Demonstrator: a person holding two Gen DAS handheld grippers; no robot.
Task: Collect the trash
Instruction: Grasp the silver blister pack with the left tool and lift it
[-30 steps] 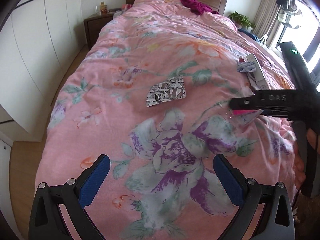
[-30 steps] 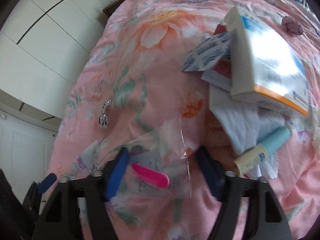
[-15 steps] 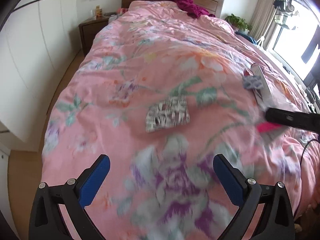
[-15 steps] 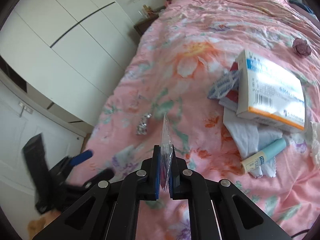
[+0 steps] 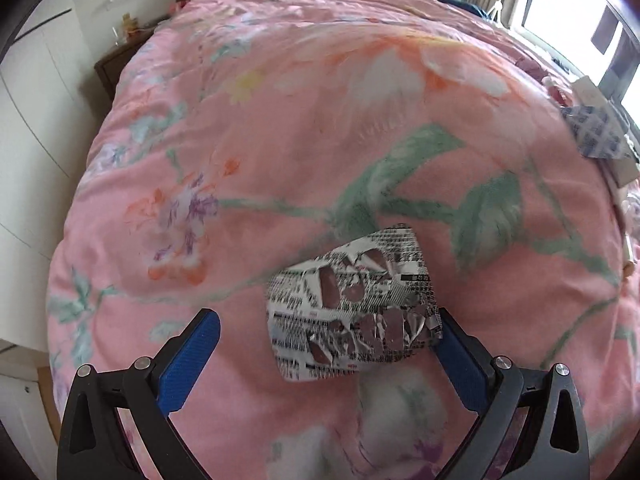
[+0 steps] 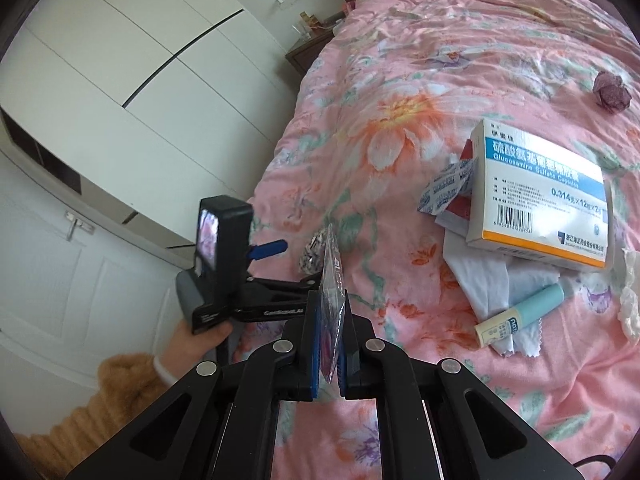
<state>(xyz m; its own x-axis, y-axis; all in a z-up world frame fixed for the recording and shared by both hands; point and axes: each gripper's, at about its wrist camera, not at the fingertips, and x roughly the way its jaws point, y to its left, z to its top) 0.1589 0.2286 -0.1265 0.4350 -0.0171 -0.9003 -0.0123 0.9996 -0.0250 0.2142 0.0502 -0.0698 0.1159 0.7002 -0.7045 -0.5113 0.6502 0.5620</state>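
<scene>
Right wrist view, nearest: right gripper (image 6: 329, 354), pitched down over the pink floral quilt (image 6: 400, 80), blue pads clamped flat on a clear plastic bag (image 6: 331, 268) that stands edge-on above the jaws, clear of the bedding. Just beyond, left: a hand (image 6: 192, 340) in a tan fleece sleeve (image 6: 116, 384) grips the left tool's handle. Right of centre, on the quilt: lip balm tube (image 6: 520, 316), white cloth (image 6: 486, 280), medicine box (image 6: 540, 196), blue-printed sachet (image 6: 446, 190). Farther: crumpled purple wrapper (image 6: 612, 92).

Left wrist view: left gripper (image 5: 328, 344), angled steeply down, jaws spread wide; an emptied foil blister pack (image 5: 352, 308) lies on the quilt between them, its right edge at the right pad; contact unclear.
</scene>
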